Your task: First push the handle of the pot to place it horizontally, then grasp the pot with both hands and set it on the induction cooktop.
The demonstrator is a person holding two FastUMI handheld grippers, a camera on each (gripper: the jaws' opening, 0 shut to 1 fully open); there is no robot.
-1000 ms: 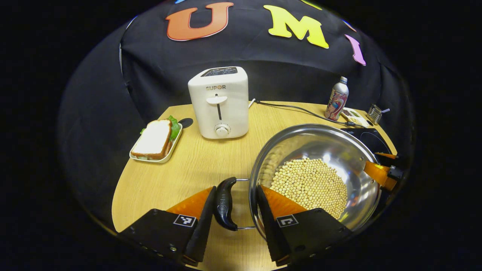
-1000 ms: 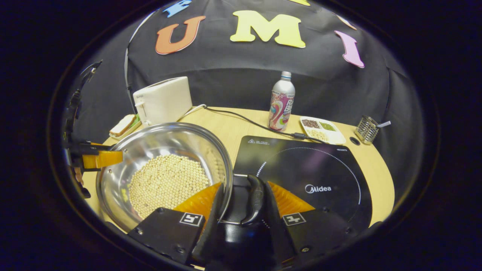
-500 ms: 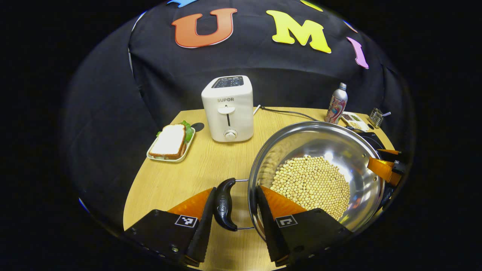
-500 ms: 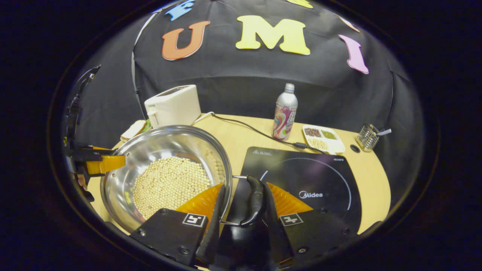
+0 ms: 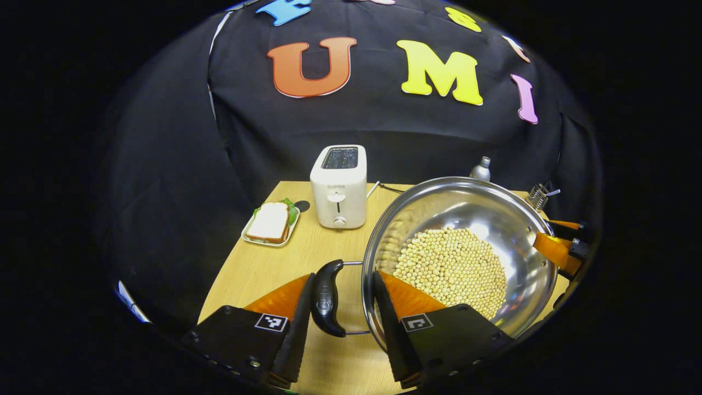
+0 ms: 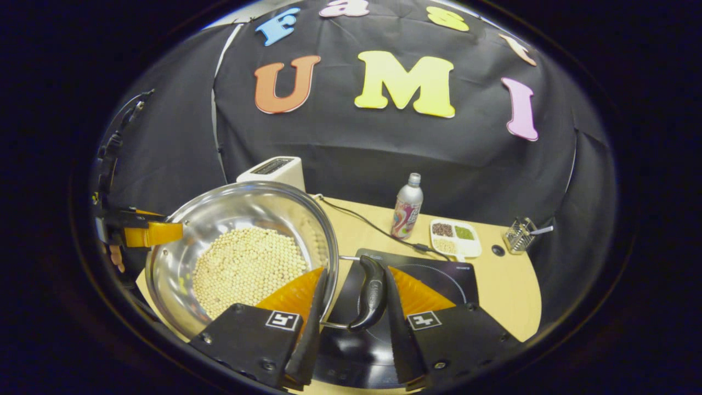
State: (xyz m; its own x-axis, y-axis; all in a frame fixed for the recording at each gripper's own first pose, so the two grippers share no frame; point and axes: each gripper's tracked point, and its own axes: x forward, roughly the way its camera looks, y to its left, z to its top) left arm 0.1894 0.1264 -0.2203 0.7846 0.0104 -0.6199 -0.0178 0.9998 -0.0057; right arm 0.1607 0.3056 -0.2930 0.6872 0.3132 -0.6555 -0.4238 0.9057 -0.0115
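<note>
A steel pot [image 5: 482, 208] holding soybeans [image 5: 449, 269] hangs above the wooden table, carried by both grippers. My left gripper [image 5: 344, 274] is shut on the pot's black left handle [image 5: 327, 299], with one finger outside the handle and the other inside the rim. In the right gripper view, my right gripper [image 6: 356, 270] is shut the same way on the right handle [image 6: 373, 285]. The black induction cooktop [image 6: 439, 274] lies on the table below and beyond that handle. Each gripper's orange finger shows across the pot, right gripper [image 5: 554, 249] and left gripper [image 6: 142, 233].
A white toaster [image 5: 338, 186] and a sandwich plate [image 5: 270, 222] stand at the table's far left. Behind the cooktop are a bottle [image 6: 406, 206], a divided snack tray [image 6: 455, 237], a wire holder [image 6: 515, 236] and a black cable [image 6: 362, 219].
Both grippers have risen with the pot, lifting it well off the table. The table objects now look smaller and farther below. Both grips stay the same.
</note>
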